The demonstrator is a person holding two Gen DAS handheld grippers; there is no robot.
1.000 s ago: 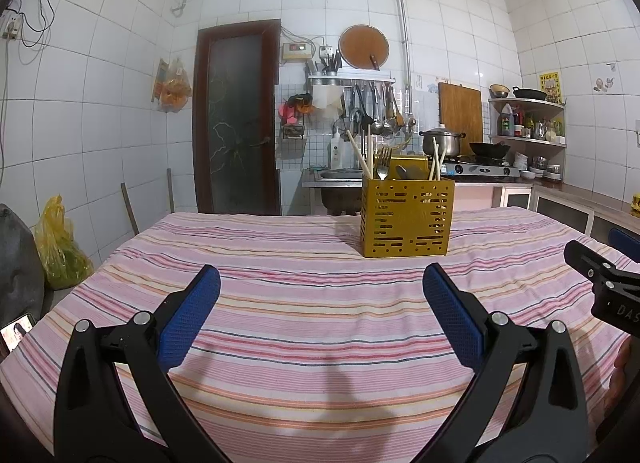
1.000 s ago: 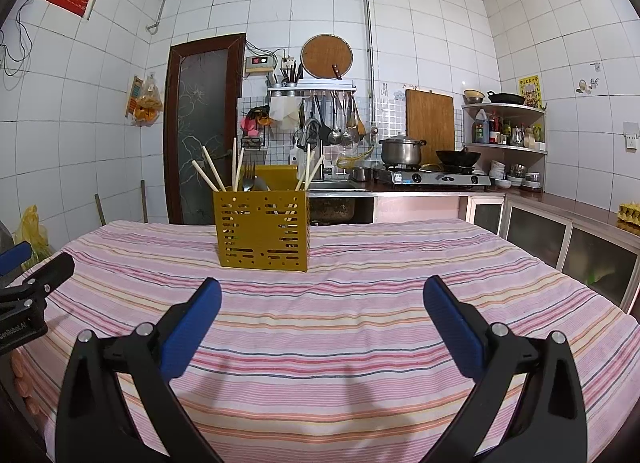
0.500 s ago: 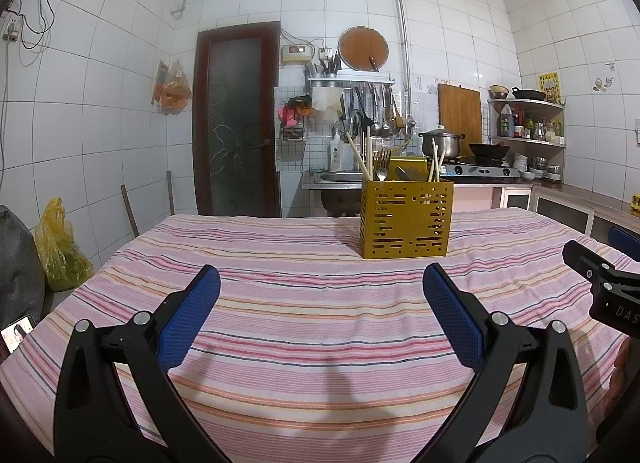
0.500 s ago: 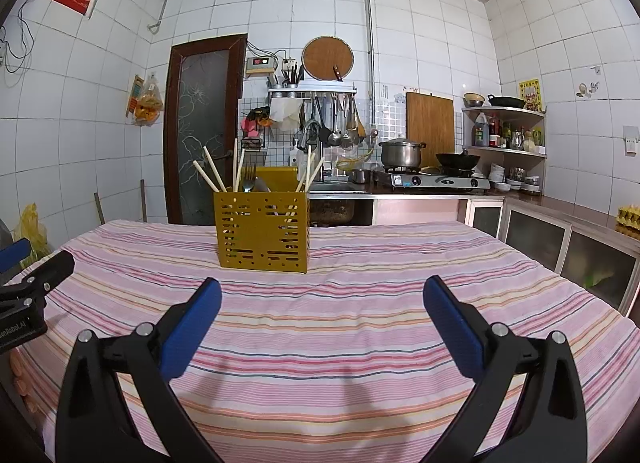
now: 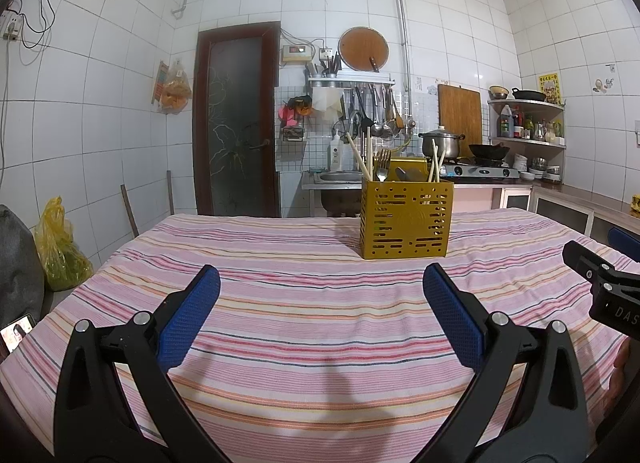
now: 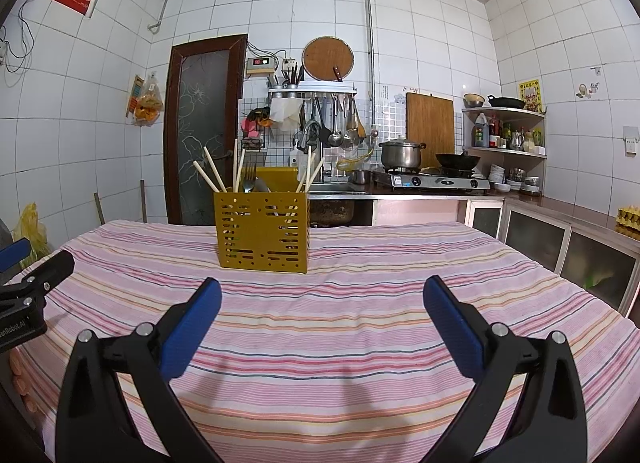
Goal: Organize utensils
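Both black two-finger grippers with blue textured pads spread wide, gripping nothing: left gripper (image 5: 321,283) and right gripper (image 6: 322,295) low over the pink striped tablecloth (image 5: 320,323), well short of the target. One perforated mustard-yellow plastic utensil caddy (image 5: 407,219) upright on the cloth toward the far edge, right of centre from the left wrist, left of centre (image 6: 262,231) from the right wrist. Inside: one metal fork (image 6: 249,179) tines up, wooden chopsticks (image 6: 210,175) leaning out, roughly six, exact count unclear. Left wrist only: yellow plastic bag (image 5: 56,251) by the wall, small phone screen (image 5: 16,337) at the table edge, right gripper's body at frame right. Right wrist only: glass-front cabinets (image 6: 560,239), egg tray (image 6: 628,219), left gripper's body at frame left. Both: one steel pot (image 6: 401,153), one black wok (image 6: 457,161) on a two-burner stove (image 6: 438,181).
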